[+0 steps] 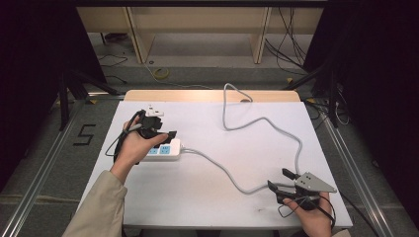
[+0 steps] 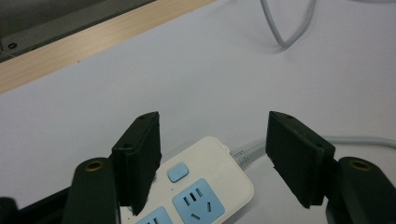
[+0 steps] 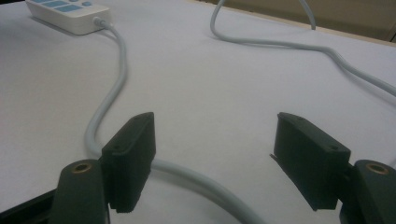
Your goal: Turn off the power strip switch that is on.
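High view: we are holding a two-jaw gripper in each hand over a white table (image 1: 212, 197). Our left gripper (image 1: 165, 137) is hovering with jaws apart and empty above the white power strip (image 1: 165, 150) near the table's left edge. Our right gripper (image 1: 281, 180), jaws also apart, is straddling the strip's grey cable (image 1: 232, 180) without pressing it.

Lab (curtained), floor cables (image 1: 291, 47), marked floor
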